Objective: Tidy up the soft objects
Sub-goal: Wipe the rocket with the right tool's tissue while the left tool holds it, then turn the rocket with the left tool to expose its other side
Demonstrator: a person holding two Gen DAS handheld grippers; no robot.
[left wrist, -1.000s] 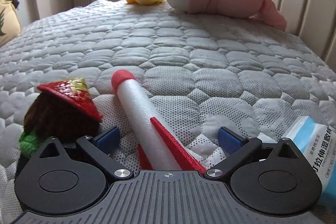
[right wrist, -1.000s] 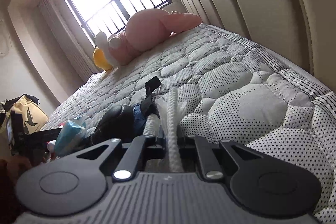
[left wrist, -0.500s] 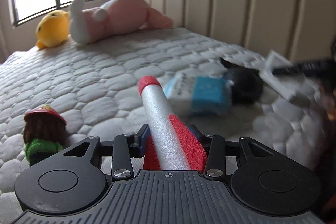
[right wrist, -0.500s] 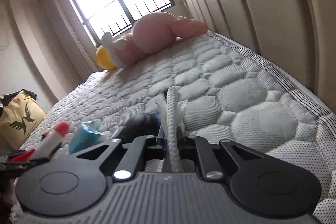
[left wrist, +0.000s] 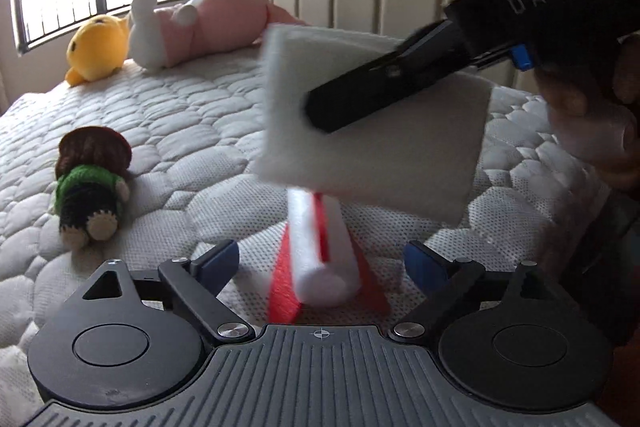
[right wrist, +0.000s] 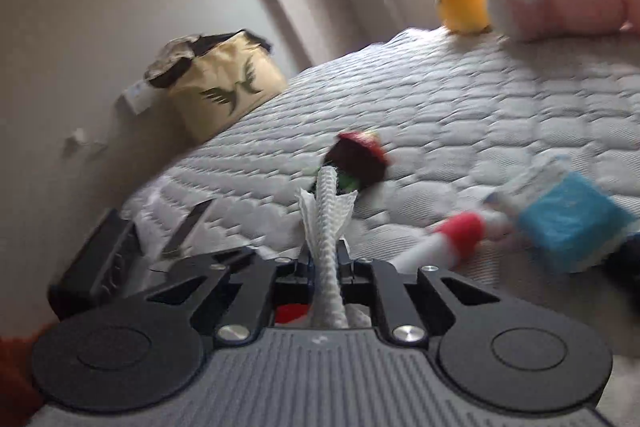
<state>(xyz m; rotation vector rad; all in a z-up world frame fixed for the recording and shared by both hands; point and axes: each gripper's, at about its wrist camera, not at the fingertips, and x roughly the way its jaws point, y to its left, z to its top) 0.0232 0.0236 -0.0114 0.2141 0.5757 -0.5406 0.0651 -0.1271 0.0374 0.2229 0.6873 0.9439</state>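
Right, your left gripper point(left wrist: 320, 261) is opening around the foam rocket point(left wrist: 320, 247), pads clear. Keep your right gripper point(right wrist: 326, 267) clamped on the white cloth point(left wrist: 372, 131); carry it clear of the rocket

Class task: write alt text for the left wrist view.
The left gripper, jaws opening, straddles a foam rocket lying on the quilted bed. Above, the right gripper holds a white cloth; a knitted doll lies left.

We note each hand-held gripper point(left wrist: 320, 263) point(right wrist: 324, 259): black ribbed housing, two round discs, silver screws, black linkage arms; blue pads point(left wrist: 422, 263) on the left; white "DAS" lettering on the right's body.
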